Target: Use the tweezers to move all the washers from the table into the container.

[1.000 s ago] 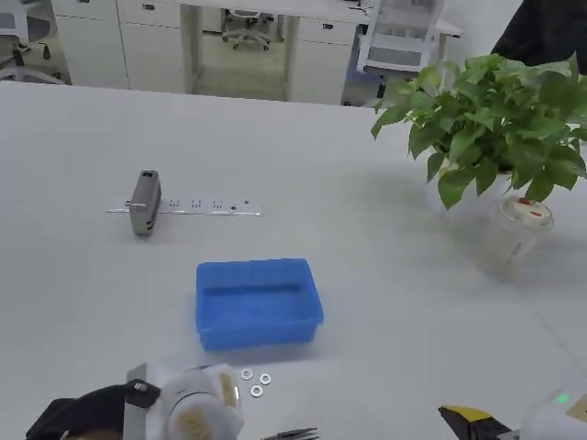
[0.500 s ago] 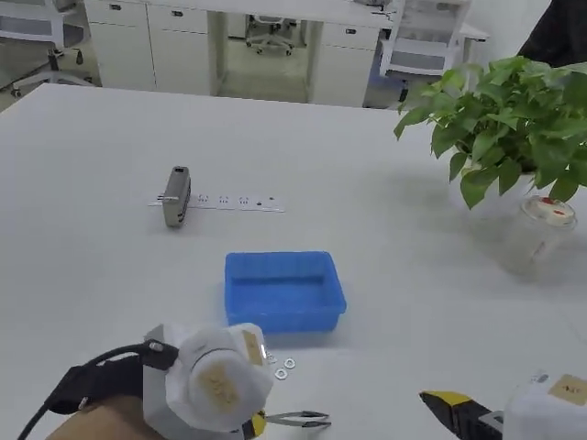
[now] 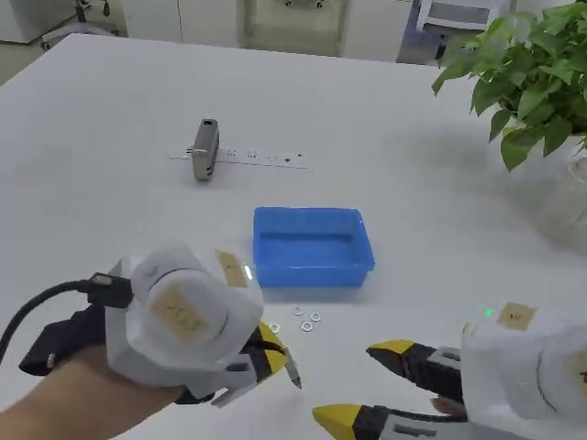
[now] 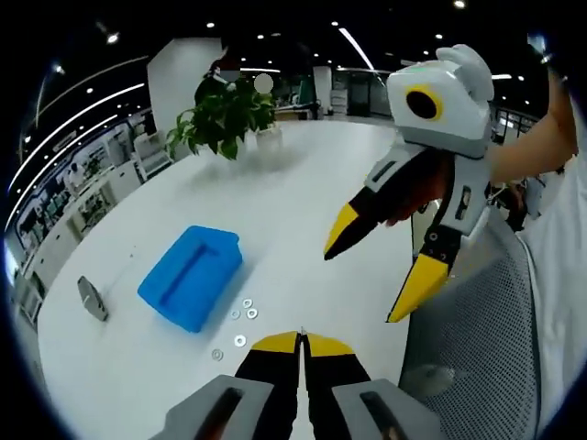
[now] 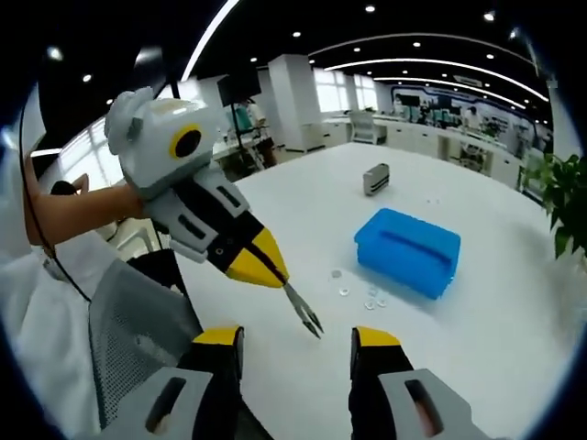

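With my left claw (image 4: 301, 341) clamped on the thin metal tweezers (image 5: 300, 310) and my right claw (image 3: 342, 380) spread empty, I judge nothing moved: the small silver washers (image 3: 307, 319) lie on the white worktop (image 3: 138, 110) ahead, beside the seemingly empty blue plastic container (image 3: 312, 273).

White surface (image 3: 110, 101), broad, mostly bare. Flat white power strip (image 3: 266, 159) lies toward far side, long axis running left-right in head view. Grey block adapter (image 3: 204, 148) sits on strip's left end, set across it. Leafy green plant (image 3: 523, 73) at far right corner, well apart from strip, leaves hanging over surface; pot cut off by frame edge. White cabinets (image 3: 174, 14) beyond far edge. Grey mesh chair (image 4: 477, 339) beside near edge in left gripper view. Ceiling lights (image 5: 371, 9) overhead.
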Tool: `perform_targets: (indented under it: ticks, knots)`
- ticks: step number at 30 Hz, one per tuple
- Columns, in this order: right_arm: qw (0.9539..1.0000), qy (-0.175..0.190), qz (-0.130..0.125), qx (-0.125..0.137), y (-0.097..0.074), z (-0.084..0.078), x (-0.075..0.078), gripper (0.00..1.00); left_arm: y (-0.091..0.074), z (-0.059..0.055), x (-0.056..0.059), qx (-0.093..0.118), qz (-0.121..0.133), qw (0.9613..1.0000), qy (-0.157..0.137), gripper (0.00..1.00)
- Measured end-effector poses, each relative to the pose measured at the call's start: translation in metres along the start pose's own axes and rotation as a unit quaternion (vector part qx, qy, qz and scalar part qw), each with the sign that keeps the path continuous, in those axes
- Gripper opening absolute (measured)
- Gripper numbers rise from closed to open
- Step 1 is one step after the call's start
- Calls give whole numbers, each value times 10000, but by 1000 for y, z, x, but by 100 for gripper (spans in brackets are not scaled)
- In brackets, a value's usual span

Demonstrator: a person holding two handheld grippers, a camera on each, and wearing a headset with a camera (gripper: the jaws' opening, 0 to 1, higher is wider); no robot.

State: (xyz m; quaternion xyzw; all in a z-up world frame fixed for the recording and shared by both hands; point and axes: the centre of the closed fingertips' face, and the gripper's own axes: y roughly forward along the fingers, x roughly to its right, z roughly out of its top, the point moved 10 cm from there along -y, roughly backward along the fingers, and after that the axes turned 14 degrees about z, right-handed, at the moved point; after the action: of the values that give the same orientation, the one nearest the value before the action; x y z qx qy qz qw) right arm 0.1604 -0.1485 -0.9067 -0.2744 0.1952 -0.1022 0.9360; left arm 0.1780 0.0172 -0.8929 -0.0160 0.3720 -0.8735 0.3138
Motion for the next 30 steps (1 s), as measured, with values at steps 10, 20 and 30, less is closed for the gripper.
perform_targets:
  ticks: [10, 20, 30]
  knots:
    - [9821, -1424, 1071, -607, 31, 43, 15, 18, -36, 22, -6, 173, -207, 9974, 667, 0]
    - [9623, -2095, 1511, -856, 45, 55, 9, 7, -52, 39, -3, 271, -195, 9950, 946, 0]
    - [9601, -2247, 1422, -865, 60, 59, 16, 3, -51, 22, -10, 432, 449, 9971, 437, 0]
